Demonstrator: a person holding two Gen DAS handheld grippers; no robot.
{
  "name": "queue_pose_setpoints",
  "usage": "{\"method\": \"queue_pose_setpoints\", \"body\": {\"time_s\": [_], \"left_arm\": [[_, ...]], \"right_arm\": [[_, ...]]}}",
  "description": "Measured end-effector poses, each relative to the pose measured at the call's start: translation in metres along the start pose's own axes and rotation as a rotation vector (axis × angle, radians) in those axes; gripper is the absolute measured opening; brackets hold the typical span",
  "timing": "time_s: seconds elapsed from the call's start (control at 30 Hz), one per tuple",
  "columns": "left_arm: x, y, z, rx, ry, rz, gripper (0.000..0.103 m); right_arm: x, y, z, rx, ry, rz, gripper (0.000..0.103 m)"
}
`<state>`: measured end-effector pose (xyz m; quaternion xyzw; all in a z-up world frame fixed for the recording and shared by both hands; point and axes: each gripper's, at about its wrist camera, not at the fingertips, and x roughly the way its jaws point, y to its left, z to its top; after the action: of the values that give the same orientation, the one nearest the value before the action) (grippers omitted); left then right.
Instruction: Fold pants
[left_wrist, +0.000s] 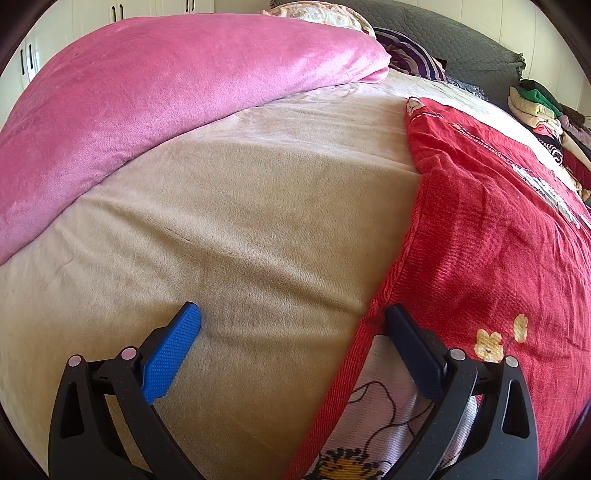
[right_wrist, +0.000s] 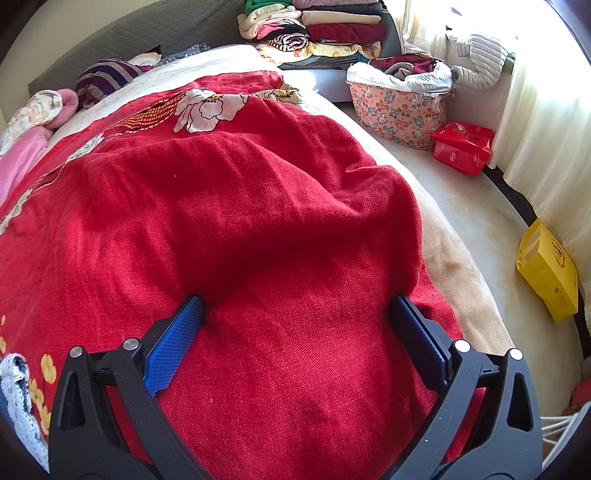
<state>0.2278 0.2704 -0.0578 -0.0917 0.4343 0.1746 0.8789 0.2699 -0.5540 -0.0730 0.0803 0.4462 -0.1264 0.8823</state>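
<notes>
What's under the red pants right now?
The red pants lie spread on the beige bed cover, which shows bare beside them and along the bed's edge. Whatever lies beneath their middle is covered. Both the left gripper and right gripper are open.

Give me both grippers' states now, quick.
Left gripper: open, holding nothing, at the edge of the red pants.
Right gripper: open, holding nothing, over the red pants.

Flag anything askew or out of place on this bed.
The red floral pants lie rumpled, with a raised ridge near the bed's right edge rather than flat. Both grippers, left and right, are open over them.
</notes>
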Motion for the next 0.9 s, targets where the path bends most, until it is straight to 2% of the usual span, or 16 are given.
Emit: {"method": "queue_pose_setpoints", "body": {"time_s": [0.9], "left_arm": [[-0.0001,0.0018,0.0011,-0.001,-0.002,-0.001,0.099]], "right_arm": [[-0.0001,-0.0009,-0.0006,0.001,0.0,0.002,0.095]]}}
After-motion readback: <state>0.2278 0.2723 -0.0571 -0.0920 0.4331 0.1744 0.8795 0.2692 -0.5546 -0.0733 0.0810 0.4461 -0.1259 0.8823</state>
